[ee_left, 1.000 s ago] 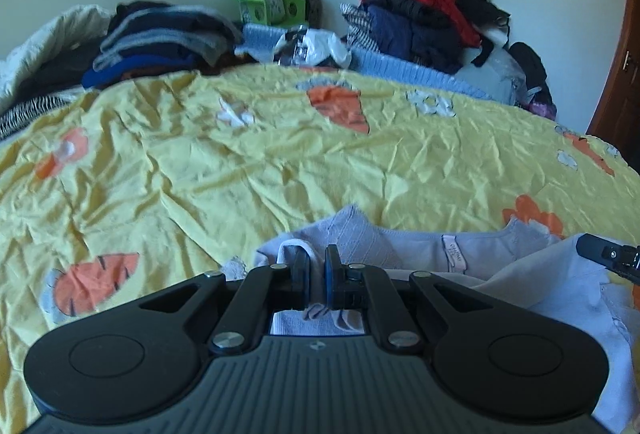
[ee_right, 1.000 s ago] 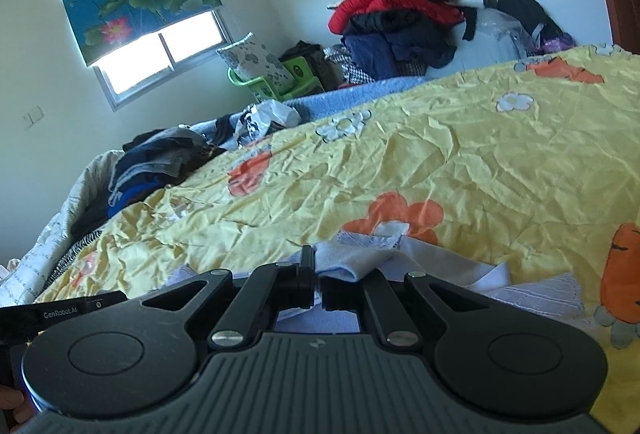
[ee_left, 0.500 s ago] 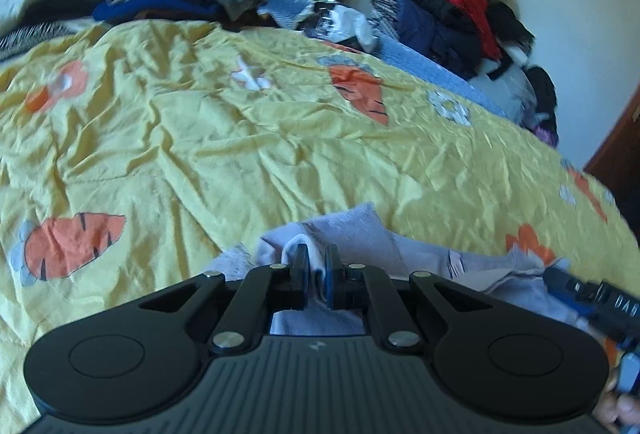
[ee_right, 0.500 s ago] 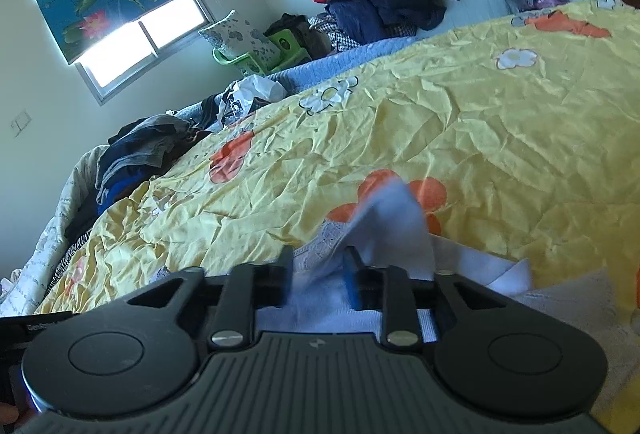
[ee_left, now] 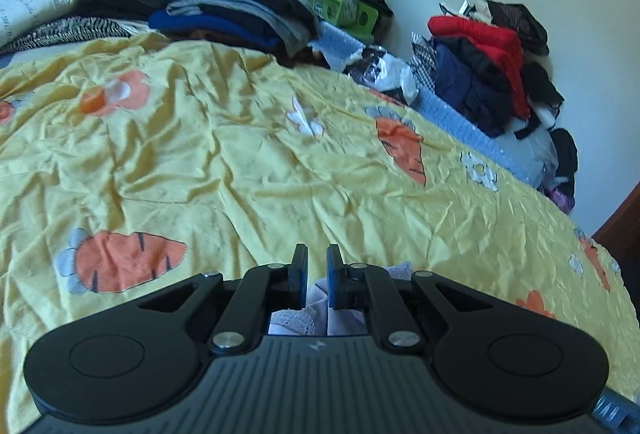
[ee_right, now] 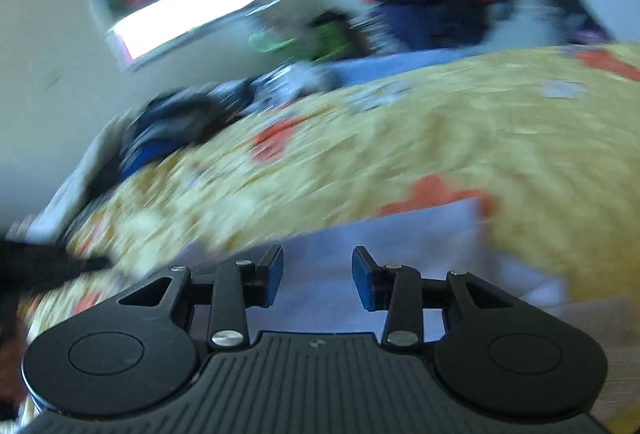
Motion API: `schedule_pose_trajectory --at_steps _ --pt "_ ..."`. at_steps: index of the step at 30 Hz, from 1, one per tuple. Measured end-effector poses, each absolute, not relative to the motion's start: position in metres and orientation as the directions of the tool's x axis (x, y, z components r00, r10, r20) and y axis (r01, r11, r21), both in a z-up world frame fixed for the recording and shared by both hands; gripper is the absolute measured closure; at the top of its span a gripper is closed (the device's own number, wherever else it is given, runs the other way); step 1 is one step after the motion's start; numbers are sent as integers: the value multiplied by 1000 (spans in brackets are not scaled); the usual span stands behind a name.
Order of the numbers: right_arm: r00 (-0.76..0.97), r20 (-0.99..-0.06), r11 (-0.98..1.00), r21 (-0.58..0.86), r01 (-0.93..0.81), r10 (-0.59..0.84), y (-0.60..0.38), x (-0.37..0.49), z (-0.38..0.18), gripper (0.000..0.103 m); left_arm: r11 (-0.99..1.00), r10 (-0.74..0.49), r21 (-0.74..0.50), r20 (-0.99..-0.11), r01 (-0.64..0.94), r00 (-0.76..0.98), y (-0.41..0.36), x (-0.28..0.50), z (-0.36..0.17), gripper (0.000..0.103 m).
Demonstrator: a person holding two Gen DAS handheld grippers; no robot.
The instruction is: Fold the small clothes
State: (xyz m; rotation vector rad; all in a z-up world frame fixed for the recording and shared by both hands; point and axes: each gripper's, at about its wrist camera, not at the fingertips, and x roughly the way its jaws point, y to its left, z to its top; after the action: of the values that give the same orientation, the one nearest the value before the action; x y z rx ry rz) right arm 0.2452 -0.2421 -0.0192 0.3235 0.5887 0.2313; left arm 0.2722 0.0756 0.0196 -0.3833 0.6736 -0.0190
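**A:** Start with the left wrist view. What is that side doing?

**B:** The left hand-held gripper (ee_left: 317, 276) is clamped on a bit of the pale lilac garment (ee_left: 318, 300); the two blue pads are nearly together with the cloth bunched between them. A second ago much more of the garment lay spread ahead of it. Now only a small tuft shows past the fingers, and the yellow carrot-print bedspread (ee_left: 240, 161) fills the rest. The view has also tilted, so I judge that hand has rolled while carrying its corner along.

**A:** And the right wrist view?

**B:** It is badly blurred, so that hand is on the move. The right hand-held gripper (ee_right: 317, 280) has just been opening: a second ago its pads were pinched on cloth, and now they stand well apart with nothing pressed between them. The lilac garment (ee_right: 400, 234) lies flat on the bedspread (ee_right: 440, 137) directly under and ahead of the open fingers.

**A:** So what does that mean for the fold?

**B:** I'd say the right side has let its corner drop onto the bed, and one fold is laid on that side. The left still holds its corner, so it has yet to be set down. How neat the edges are, I cannot tell through the blur.
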Motion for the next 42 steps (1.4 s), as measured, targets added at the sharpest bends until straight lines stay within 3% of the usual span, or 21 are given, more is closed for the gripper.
schedule_pose_trajectory --at_steps 5,8,11,13,14,16,18,19,21,23,27,32,36,38,42 --pt "603 -582 835 442 -327 545 -190 275 -33 60 935 -128 -338 -608 -109 784 76 256 21 94" --pt "627 -607 871 383 -307 488 -164 297 -37 60 942 -140 -323 -621 -89 772 73 247 19 93" --pt "735 -596 926 357 -119 324 -165 312 -31 60 959 -143 -280 -626 -51 767 66 235 17 93" --pt "763 -562 909 408 -79 319 -171 306 -24 57 970 -134 -242 -627 -28 768 60 226 16 93" --pt "772 -533 895 434 -103 347 -171 299 -20 51 973 -131 -230 -627 -22 768 57 222 15 91" --pt "778 -513 897 418 -143 363 -170 283 -18 47 976 -136 -217 -635 -6 761 51 217 10 76" --pt "786 -523 922 359 -147 329 -168 264 -17 46 980 -138 -201 -638 9 758 43 212 6 41" --pt "791 -525 930 339 -145 315 -170 256 -17 46 983 -131 -181 -628 20 767 38 207 4 37" --pt "798 -526 937 323 -135 296 -178 241 -19 42 995 -93 -93 -599 46 795 24 198 2 37" --pt "785 -547 940 317 -127 290 -184 236 -21 32 998 -68 -27 -591 65 804 12 193 -1 36" --pt "771 -624 980 198 1 125 -197 235 -32 31 996 -90 -39 -603 84 793 5 189 -6 36" --pt "826 -553 979 204 13 104 -203 204 -18 22 996 -69 1 -602 88 796 1 185 -12 36" --pt "845 -525 979 202 5 104 -200 180 -11 20 997 -68 -12 -619 77 782 5 185 -21 36" --pt "846 -519 976 216 -7 121 -200 167 -12 14 997 -66 -15 -623 72 779 8 183 -24 33" --pt "842 -537 990 139 21 58 -197 153 -19 14 998 -63 -16 -620 68 782 9 180 -27 31"
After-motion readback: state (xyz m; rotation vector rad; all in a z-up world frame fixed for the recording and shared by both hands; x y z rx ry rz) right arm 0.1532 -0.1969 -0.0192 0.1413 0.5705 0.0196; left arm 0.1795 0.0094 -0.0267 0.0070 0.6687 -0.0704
